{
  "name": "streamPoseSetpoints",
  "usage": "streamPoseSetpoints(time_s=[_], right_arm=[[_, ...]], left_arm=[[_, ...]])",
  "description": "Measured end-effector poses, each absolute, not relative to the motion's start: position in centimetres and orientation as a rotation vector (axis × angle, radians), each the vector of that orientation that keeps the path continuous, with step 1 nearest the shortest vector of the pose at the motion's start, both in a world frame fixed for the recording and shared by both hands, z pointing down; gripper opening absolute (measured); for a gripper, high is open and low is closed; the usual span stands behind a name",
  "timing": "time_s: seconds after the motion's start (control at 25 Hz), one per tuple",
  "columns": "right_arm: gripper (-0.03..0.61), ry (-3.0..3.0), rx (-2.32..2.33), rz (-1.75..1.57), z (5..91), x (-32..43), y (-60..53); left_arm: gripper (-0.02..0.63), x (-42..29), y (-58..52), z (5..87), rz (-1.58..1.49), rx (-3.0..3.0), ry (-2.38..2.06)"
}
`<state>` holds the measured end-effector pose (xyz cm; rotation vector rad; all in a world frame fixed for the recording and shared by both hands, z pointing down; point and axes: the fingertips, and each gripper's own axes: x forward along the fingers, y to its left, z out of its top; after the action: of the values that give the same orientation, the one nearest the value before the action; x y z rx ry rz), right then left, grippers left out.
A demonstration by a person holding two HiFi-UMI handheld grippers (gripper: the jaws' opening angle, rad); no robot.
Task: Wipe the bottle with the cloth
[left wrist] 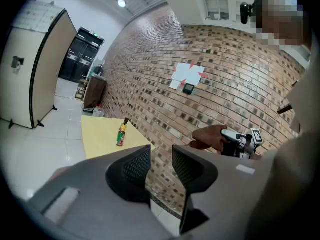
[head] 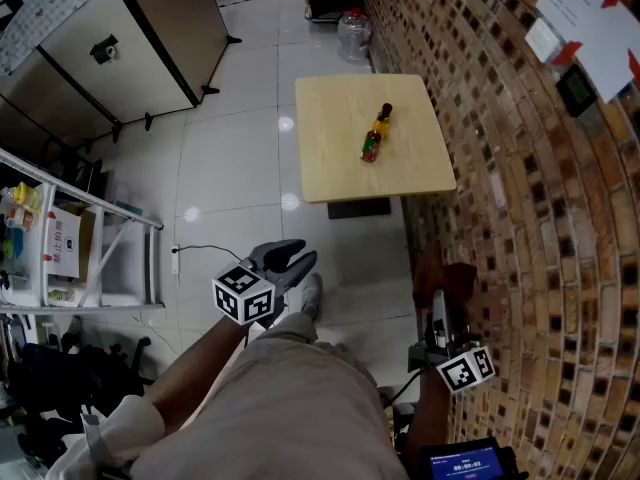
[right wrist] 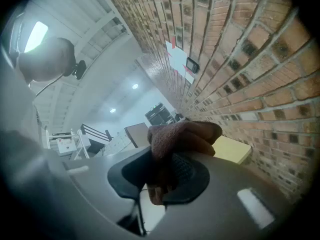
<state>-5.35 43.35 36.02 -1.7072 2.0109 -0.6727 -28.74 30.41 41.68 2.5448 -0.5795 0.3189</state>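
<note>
Head view: one bottle (head: 377,134), one cloth (head: 447,280)

Head camera steeply down; far table (head: 330,138) seemingly common.

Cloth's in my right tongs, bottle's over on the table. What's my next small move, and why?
Probably step toward the table. The bottle stands upright there, well ahead of both tongs, so neither reaches it. The right tongs clamp the cloth; the left tongs are open and empty, free to steady the bottle.
</note>
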Motion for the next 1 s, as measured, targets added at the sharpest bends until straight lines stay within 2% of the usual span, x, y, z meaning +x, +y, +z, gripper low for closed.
streamPoseSetpoints(time_s=[0.68,0.8,0.88,1.0], right_arm=[[0.066,1.926,-1.804,-0.607,35.7,-5.9,30.4],[0.066,1.928,-1.822,-0.594,35.4,-5.1,29.1],[0.066,1.92,-1.832,-0.588,35.3,-4.4,28.3],[0.066,1.897,-1.831,-0.605,35.7,-3.2,27.4]], left_arm=[[0.175,-27.9,14.9,42.8,0.351,2.591,-0.495],[0.165,-26.7,13.1,43.0,0.37,2.607,-0.505],[0.129,-25.6,12.0,43.1,0.382,2.609,-0.508],[0.128,-23.8,11.1,43.6,0.419,2.609,-0.491]])
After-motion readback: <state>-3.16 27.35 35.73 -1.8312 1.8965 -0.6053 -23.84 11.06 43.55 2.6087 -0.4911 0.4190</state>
